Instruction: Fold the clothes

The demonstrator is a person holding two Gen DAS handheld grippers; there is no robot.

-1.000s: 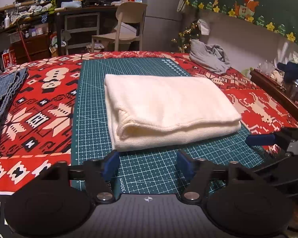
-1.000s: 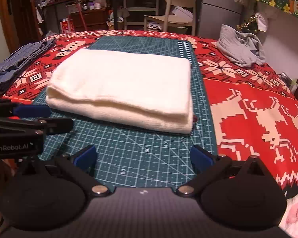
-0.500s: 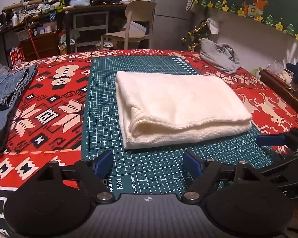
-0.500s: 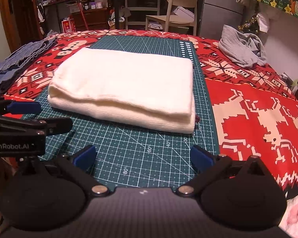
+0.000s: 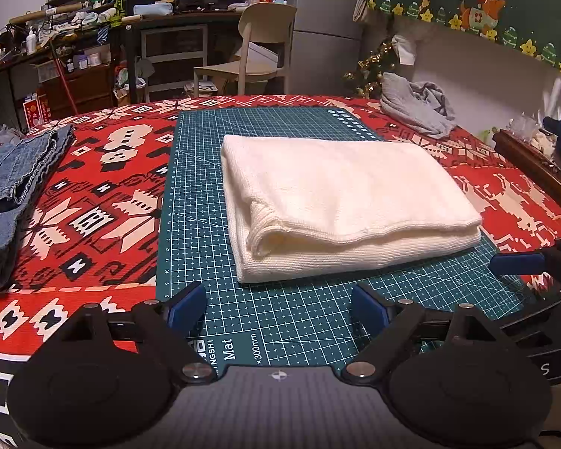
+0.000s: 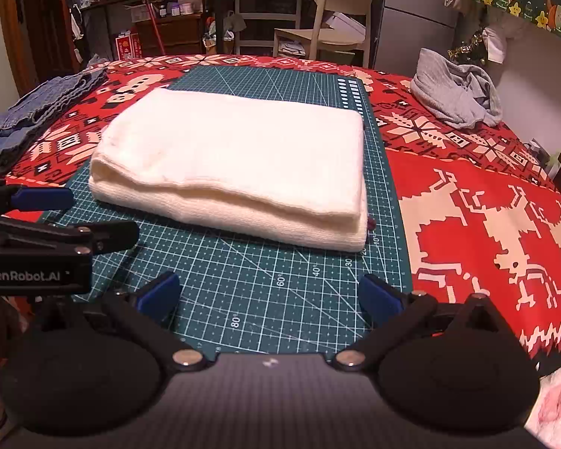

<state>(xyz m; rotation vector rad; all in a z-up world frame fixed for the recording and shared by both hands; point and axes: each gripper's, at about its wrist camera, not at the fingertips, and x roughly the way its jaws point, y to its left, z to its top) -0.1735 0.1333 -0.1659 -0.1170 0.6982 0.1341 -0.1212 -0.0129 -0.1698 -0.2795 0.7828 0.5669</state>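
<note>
A cream knit garment [image 5: 340,202] is seen lying folded into a thick rectangle on the green cutting mat [image 5: 198,224], in the centre of the left wrist frame and slightly left of centre in the right wrist frame [image 6: 235,164]. Its layered open edges are turned toward the lower part of both frames, with a rounded fold at the lower left corner in the left wrist view.

The left gripper [image 5: 278,305] is held at the bottom of its frame with its jaws opening; nothing is seen between them, and the garment lies apart from the blue pads. The right gripper [image 6: 267,293] is spread wide at the bottom of its frame, likewise empty and clear of the cloth.

The fold on this piece is judged complete, so the step in hand is taken to be the release and withdrawal. It would be done well if both grippers were kept clear of the near edge, so that no layer is snagged and dragged open. If the stack were to be squared, the loose lower left corner should be tucked rather than pulled.

A crumpled grey garment [image 5: 417,110] is seen at the upper right on the red patterned tablecloth [image 5: 93,202], and denim jeans [image 5: 11,187] at the left edge; the grey piece is judged the likelier next candidate.
</note>
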